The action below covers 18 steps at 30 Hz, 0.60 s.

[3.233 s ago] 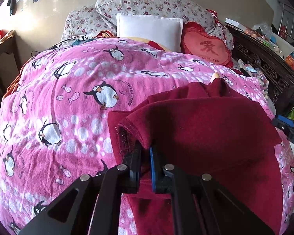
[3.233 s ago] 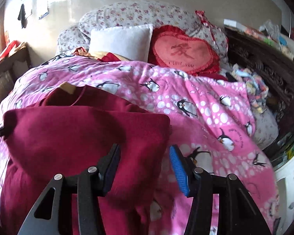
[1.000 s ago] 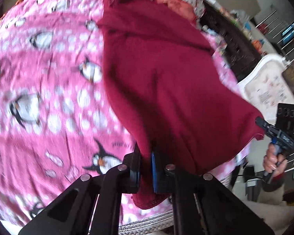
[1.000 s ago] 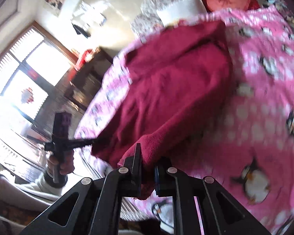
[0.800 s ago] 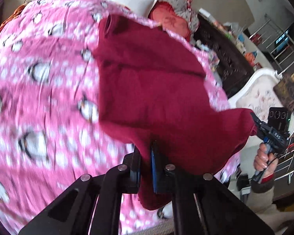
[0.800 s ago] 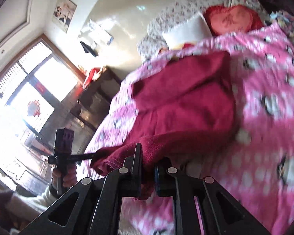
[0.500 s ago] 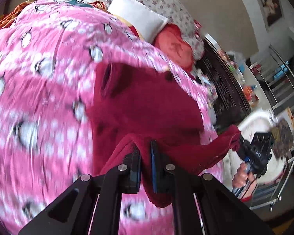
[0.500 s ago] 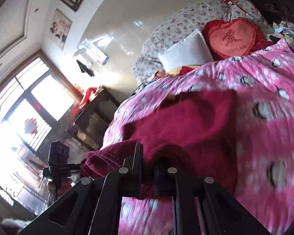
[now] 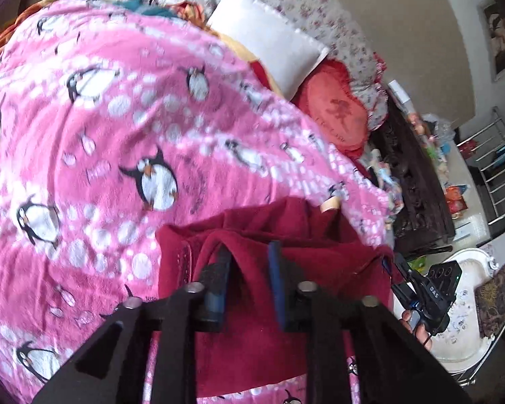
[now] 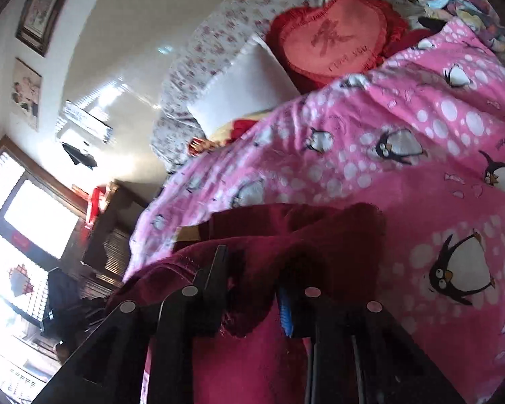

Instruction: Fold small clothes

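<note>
A dark red fleece garment (image 9: 286, 235) lies folded over on the pink penguin blanket (image 9: 118, 128), near the bed's front edge. My left gripper (image 9: 249, 269) is open, its fingers standing either side of a ridge of the red cloth. In the right wrist view the same garment (image 10: 303, 232) lies bunched in front of my right gripper (image 10: 252, 279), which is open with red cloth between its fingers. The right gripper also shows in the left wrist view (image 9: 427, 296), at the garment's right corner.
A white pillow (image 9: 269, 37), a red heart cushion (image 9: 336, 114) and floral pillows (image 10: 225, 33) lie at the head of the bed. A dark carved wooden cabinet (image 9: 417, 181) runs along the right side. A window (image 10: 23, 222) and dark furniture stand beyond the left side.
Both grippers carried the garment's lower edge up and forward over the rest of it, then opened. The garment now lies doubled over.
</note>
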### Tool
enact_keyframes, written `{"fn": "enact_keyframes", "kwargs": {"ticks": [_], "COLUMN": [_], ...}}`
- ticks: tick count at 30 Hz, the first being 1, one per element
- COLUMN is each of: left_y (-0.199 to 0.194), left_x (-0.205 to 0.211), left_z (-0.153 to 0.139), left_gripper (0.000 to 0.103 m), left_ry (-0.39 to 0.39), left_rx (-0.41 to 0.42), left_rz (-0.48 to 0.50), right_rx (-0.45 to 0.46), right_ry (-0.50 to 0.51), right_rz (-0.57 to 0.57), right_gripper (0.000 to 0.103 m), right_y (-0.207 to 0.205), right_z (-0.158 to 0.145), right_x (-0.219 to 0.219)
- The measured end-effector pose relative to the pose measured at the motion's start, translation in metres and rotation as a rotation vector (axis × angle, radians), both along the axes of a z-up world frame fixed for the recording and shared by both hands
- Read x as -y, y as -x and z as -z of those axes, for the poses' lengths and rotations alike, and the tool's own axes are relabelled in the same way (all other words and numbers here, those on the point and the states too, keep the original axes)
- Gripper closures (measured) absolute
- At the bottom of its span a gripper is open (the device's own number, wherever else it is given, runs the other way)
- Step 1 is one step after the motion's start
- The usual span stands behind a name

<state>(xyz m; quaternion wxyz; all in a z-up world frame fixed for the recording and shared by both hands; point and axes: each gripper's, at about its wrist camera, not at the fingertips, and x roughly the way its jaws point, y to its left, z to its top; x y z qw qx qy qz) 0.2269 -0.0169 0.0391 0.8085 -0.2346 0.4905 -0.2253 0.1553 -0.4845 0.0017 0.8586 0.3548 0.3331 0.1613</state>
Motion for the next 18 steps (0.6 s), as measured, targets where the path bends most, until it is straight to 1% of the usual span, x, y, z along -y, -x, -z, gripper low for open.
{"fn": "enact_keyframes", "kwargs": {"ticks": [1, 2, 3, 4, 6, 8, 9, 10, 13, 15, 16, 18], "left_y": [0.004, 0.006, 0.009, 0.010, 0.013, 0.022, 0.028, 0.031, 0.039, 0.039, 0.038, 0.032], "left_x": [-0.007, -0.013, -0.019, -0.023, -0.024, -0.021, -0.015, -0.010, 0.014, 0.028, 0.037, 0.047], "left_z": [-0.009, -0.015, -0.022, -0.027, -0.033, -0.038, -0.039, -0.038, -0.027, -0.019, -0.013, -0.003], "left_gripper": [0.034, 0.023, 0.023, 0.023, 0.023, 0.023, 0.023, 0.023, 0.023, 0.023, 0.023, 0.023], "left_ry": [-0.029, -0.036, -0.023, -0.009, -0.003, -0.038, -0.067, -0.078, -0.100, -0.124, -0.165, -0.221], "left_rx": [0.046, 0.082, 0.118, 0.136, 0.134, 0.166, 0.186, 0.191, 0.179, 0.180, 0.182, 0.186], "left_rz": [-0.048, -0.092, -0.127, -0.129, -0.105, -0.097, -0.084, -0.069, -0.004, 0.016, 0.021, 0.018], "right_rx": [0.017, 0.031, 0.065, 0.088, 0.120, 0.163, 0.174, 0.178, 0.155, 0.129, 0.124, 0.106], "right_ry": [-0.004, 0.013, 0.039, 0.052, 0.085, 0.141, 0.186, 0.255, 0.369, 0.430, 0.464, 0.539], "right_rz": [0.017, 0.052, 0.100, 0.105, 0.070, 0.022, -0.004, -0.028, -0.065, -0.063, -0.054, -0.034], "right_gripper": [0.055, 0.044, 0.024, 0.024, 0.026, 0.031, 0.036, 0.041, 0.050, 0.052, 0.052, 0.052], "right_y": [0.008, 0.014, 0.022, 0.026, 0.034, 0.040, 0.041, 0.039, 0.027, 0.014, 0.009, -0.003], "right_z": [-0.007, -0.013, -0.024, -0.030, -0.044, -0.053, -0.055, -0.056, -0.046, -0.033, -0.027, -0.014], "right_x": [0.004, 0.008, 0.013, 0.013, 0.007, -0.008, -0.018, -0.034, -0.063, -0.077, -0.081, -0.089]}}
